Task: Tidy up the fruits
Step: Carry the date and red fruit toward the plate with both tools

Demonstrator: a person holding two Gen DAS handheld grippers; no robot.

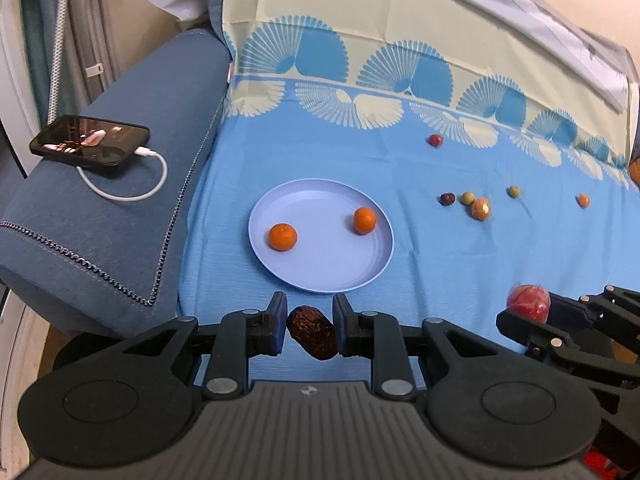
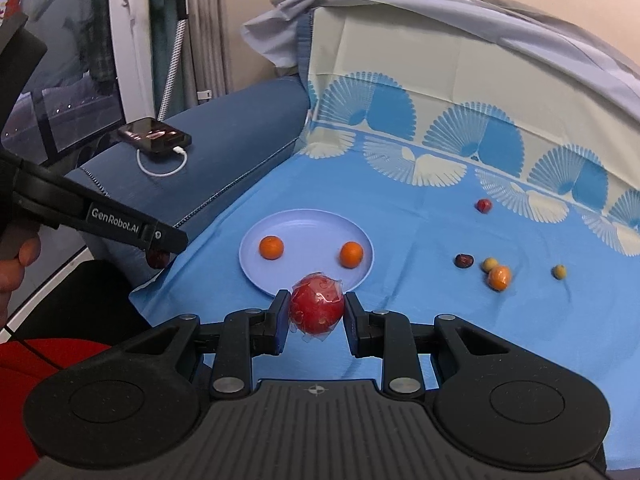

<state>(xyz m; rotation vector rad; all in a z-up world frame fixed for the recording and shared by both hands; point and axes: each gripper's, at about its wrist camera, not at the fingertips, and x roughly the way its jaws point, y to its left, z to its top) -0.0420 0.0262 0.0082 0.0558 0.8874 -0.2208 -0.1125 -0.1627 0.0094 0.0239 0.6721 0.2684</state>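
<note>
Left gripper [image 1: 310, 330]: clenched on a wrinkled dark-red jujube [image 1: 313, 332], just short of the plate's near rim.
Right gripper [image 2: 317, 312]: grasping a red plastic-wrapped fruit [image 2: 317, 305], near the plate's near edge.
Plate [image 1: 320, 276]: lilac, on the blue patterned cloth [image 1: 440, 264] over the sofa; two tangerines [image 1: 283, 237] [image 1: 364, 220] lie in it, apart.
Loose fruit: red one [image 1: 435, 140] farther back; dark jujube [image 1: 447, 199], green ones [image 1: 467, 198] [image 1: 513, 191] and wrapped orange [image 1: 480, 208] clustered right of the plate.
Armrest: phone [image 1: 90, 142] with white cable [image 1: 124, 194].
Left view only: small orange fruit [image 1: 583, 200] at far right.
Right view only: window [image 2: 60, 80], holder's hand [image 2: 16, 264].
</note>
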